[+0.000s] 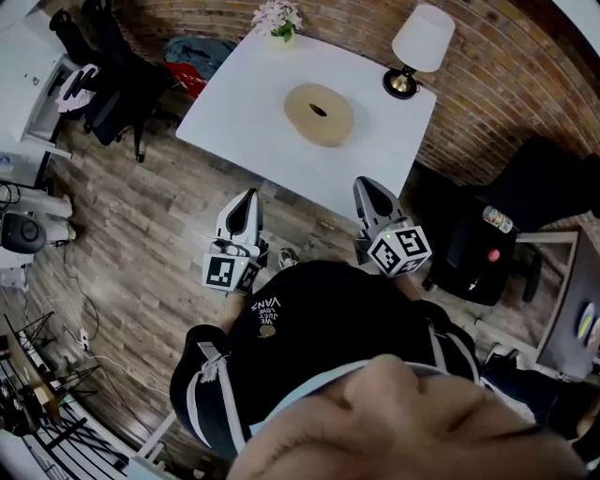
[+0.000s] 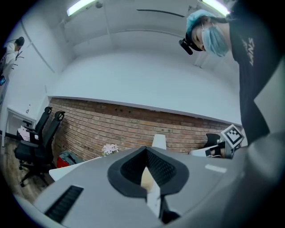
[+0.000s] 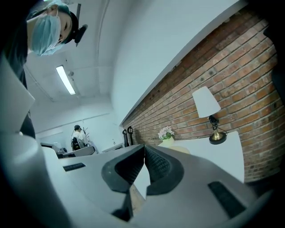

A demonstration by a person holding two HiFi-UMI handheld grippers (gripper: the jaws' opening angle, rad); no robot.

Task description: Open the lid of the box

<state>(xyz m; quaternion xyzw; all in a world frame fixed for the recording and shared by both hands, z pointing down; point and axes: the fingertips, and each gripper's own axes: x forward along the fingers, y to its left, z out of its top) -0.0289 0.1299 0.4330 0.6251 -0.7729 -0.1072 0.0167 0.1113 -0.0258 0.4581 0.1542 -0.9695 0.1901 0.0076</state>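
Note:
The box (image 1: 319, 113) is a round, flat tan case with a dark slot in its lid, lying in the middle of the white table (image 1: 244, 98). Both grippers hang over the wooden floor, short of the table's near edge and apart from the box. My left gripper (image 1: 247, 197) is shut with nothing in it, and so is my right gripper (image 1: 367, 185). In the left gripper view the jaws (image 2: 144, 153) meet tightly, with a sliver of tan box (image 2: 146, 177) behind them. The right gripper (image 3: 144, 151) is shut too, with the box's edge (image 3: 181, 150) past it.
A pot of pale flowers (image 1: 278, 18) stands at the table's far edge, and a white-shaded lamp (image 1: 419, 47) on its far right corner. Black office chairs (image 1: 117, 80) are left of the table, a dark chair (image 1: 483, 248) to the right. A brick wall (image 2: 133, 129) runs behind.

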